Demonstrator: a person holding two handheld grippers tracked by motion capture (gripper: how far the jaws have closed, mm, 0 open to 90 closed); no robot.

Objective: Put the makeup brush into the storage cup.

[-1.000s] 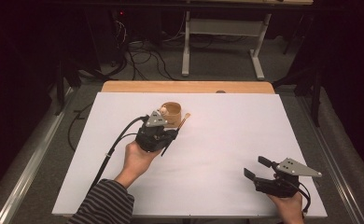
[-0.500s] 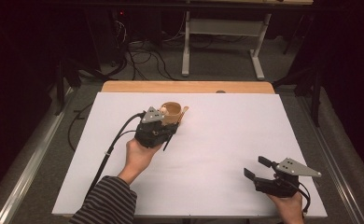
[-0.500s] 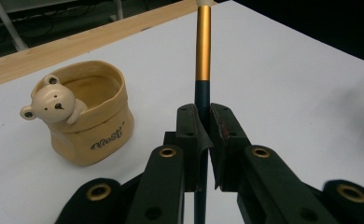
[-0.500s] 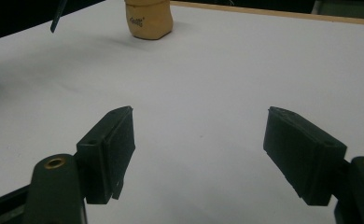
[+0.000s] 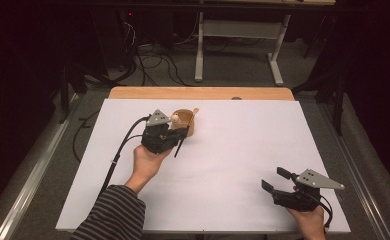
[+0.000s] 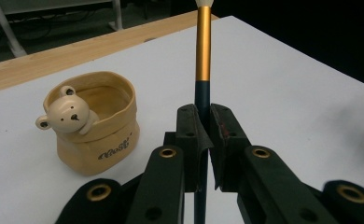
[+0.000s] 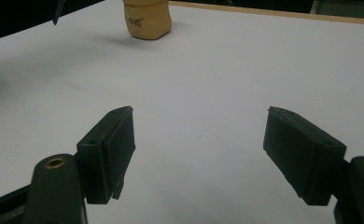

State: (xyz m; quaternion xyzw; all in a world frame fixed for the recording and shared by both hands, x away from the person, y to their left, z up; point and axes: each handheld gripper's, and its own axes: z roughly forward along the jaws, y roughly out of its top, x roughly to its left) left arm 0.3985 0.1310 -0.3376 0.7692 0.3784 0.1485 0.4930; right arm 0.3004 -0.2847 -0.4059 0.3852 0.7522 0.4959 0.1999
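My left gripper (image 6: 203, 140), clenched on the pen (image 6: 203, 60), has edged toward frame centre beside the bear pot (image 6: 94, 135); its writing is illegible. Right gripper (image 7: 199, 140) stays released.

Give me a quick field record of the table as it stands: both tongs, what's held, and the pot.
left tongs: shut on pen, near the pot
pen: dark barrel, gold band, pale tip; stands upright in the jaws
pot: tan, bear head at rim, upright on the sheet; looks empty
right tongs: open, holding nothing, low at the near right of the table
table: white sheet over wood
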